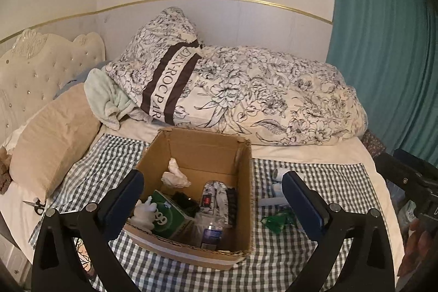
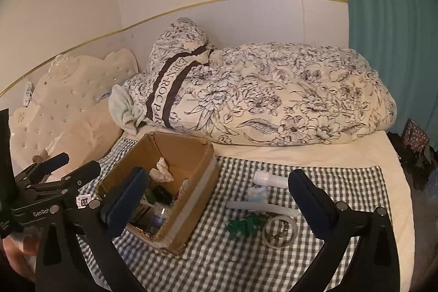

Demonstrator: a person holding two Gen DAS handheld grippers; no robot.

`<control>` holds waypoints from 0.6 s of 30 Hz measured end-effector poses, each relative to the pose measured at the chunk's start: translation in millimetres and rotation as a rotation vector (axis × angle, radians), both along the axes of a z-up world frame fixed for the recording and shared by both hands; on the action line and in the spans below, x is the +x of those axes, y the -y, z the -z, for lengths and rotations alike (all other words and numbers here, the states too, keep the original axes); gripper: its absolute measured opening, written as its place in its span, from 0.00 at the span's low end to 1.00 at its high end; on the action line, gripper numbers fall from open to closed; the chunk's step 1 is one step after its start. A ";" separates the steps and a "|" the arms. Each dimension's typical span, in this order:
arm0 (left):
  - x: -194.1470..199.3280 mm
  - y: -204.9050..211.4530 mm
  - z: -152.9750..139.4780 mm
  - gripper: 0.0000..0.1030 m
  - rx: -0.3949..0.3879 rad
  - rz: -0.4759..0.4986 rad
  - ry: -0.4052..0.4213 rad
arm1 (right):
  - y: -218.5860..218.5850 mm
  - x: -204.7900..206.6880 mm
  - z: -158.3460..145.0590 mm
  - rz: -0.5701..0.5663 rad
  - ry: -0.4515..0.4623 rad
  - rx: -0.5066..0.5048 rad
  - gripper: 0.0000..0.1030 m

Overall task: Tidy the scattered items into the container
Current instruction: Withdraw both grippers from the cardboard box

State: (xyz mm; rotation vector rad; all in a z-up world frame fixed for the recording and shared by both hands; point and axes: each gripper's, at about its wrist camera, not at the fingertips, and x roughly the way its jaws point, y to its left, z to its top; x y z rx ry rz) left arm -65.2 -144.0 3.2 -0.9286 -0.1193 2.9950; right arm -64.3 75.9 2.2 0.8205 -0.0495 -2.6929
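An open cardboard box stands on a checked cloth on the bed. Inside it lie crumpled white tissue, a green carton, a white glove, a small bottle and a patterned pouch. My left gripper hangs open over the box, nothing between its fingers. My right gripper is open and empty too, right of the box. On the cloth below it lie a white bottle, a pale packet, a white stick, a green wrapper and a clear tape roll.
A floral duvet is heaped along the wall behind the box. A beige pillow and a tufted headboard stand at the left, with scissors by the bed's left edge. A teal curtain hangs at the right.
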 end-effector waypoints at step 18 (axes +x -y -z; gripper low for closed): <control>32.8 -64.4 -8.9 1.00 -0.004 0.068 -0.034 | -74.6 38.1 -4.8 0.064 -0.023 0.003 1.00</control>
